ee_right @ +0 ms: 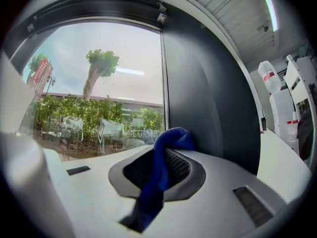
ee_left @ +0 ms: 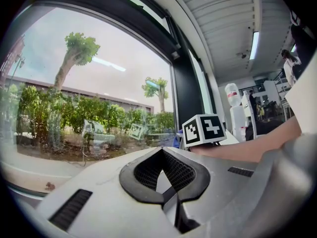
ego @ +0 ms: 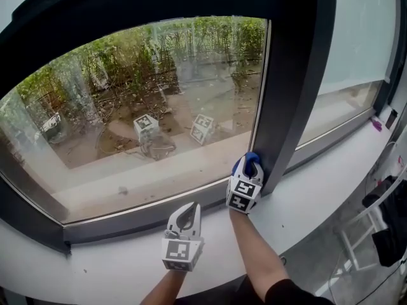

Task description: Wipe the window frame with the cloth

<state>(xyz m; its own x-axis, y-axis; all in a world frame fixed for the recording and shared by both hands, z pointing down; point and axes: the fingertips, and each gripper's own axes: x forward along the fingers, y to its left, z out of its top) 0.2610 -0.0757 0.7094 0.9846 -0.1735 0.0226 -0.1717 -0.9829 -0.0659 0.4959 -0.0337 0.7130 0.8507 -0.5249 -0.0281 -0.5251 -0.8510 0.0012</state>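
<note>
The right gripper [ego: 248, 167] has its pale grey jaws clamped on a bright blue woven cloth [ego: 247, 159], which runs up between them and bunches over their tips. Directly ahead of those tips, slightly to their right, stands the dark grey upright post of the window frame [ego: 294, 94]. The cloth sits at its foot where it meets the white sill [ego: 318, 196], though actual contact cannot be judged. The left gripper [ego: 186, 213] hangs over the sill behind and to the left of the right one, its jaws brought together with nothing between them, its tips aimed at the large glass pane [ego: 140, 107]. Each gripper's marker cube bears only black-and-white square patterns, no words. Far off to the right gripper's right is a white plastic bottle with a red label [ee_right: 269, 77]; its print is too small to read and its contents do not show.
</note>
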